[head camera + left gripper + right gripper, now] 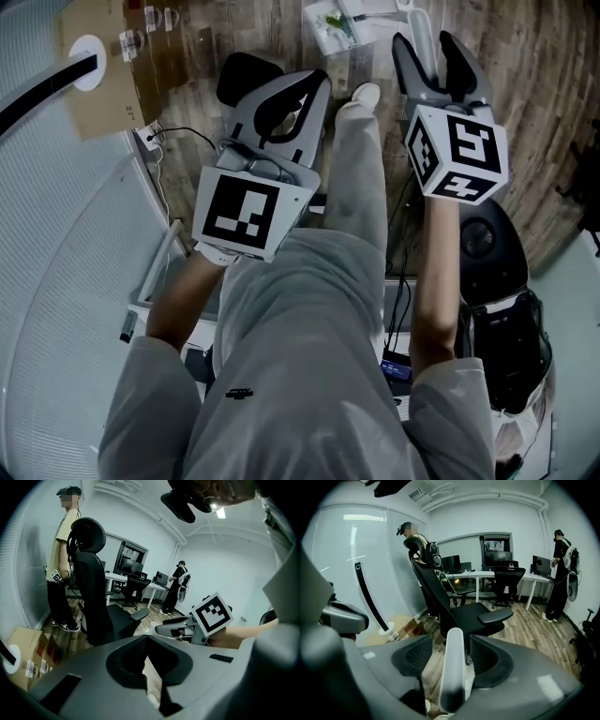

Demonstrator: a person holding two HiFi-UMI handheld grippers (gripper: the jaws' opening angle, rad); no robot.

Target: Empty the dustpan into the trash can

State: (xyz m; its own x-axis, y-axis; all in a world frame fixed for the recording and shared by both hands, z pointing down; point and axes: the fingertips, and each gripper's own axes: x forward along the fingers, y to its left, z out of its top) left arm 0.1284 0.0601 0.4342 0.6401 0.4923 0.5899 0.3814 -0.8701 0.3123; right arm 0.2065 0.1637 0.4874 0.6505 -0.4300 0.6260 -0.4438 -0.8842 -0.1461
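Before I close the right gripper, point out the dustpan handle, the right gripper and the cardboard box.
dustpan handle (453,667): right gripper view, mid-shaft of the white bar.
right gripper (424,42): head view, gap midway between its fingertips.
cardboard box (173,66): head view, bare brown top.

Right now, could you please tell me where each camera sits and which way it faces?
Head view: on the person's head, looking steeply down at the wooden floor; shows their legs, left gripper and right gripper.
Left gripper view: on the left gripper, looking along its shut jaws at a black chair; the right gripper's marker cube shows.
Right gripper view: on the right gripper, looking past open jaws flanking a white handle.
Shared: both gripper views show the black chair and a cardboard box.
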